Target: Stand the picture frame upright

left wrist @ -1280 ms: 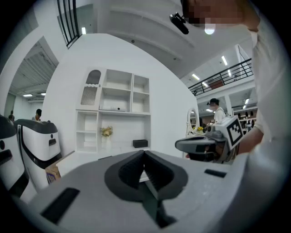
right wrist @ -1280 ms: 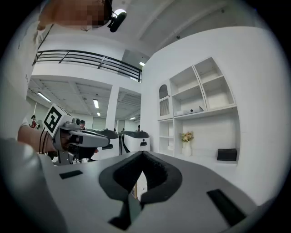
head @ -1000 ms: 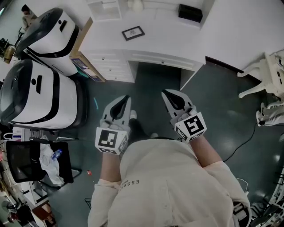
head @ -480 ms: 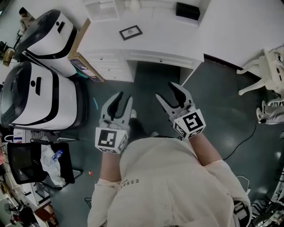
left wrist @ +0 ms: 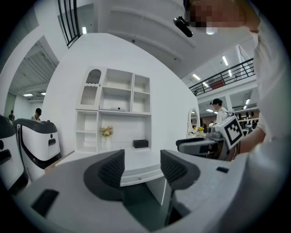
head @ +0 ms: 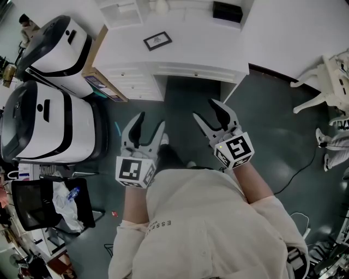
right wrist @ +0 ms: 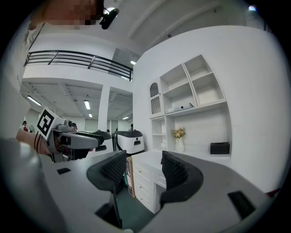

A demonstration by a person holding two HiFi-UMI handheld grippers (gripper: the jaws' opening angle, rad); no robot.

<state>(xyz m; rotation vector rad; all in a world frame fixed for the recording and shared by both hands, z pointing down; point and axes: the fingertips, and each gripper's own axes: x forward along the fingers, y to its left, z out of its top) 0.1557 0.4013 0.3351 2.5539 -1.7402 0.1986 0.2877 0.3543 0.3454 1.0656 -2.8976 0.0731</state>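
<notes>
left gripper (head: 151, 122): the jaws have just been opening and now stand spread wide with nothing between them. its own view shows only floor and the edge of the white desk (head: 207, 52) through the gap. it hangs over the dark floor in front of the person, well apart from the desk.

picture frame (head: 157, 41): it lies flat on the desk top, face up, left of centre (a black box (head: 227, 11) sits further right, at the back). neither gripper touches it.

right gripper (head: 210, 111): the jaws have likewise just been opening and are now spread and empty. it points roughly level toward the desk.

meaning for the task: both tools appear readied for a grasp, but the approach is not yet made. the likely next step is to advance to the desk, take one edge of the frame and tip it upright.
</notes>
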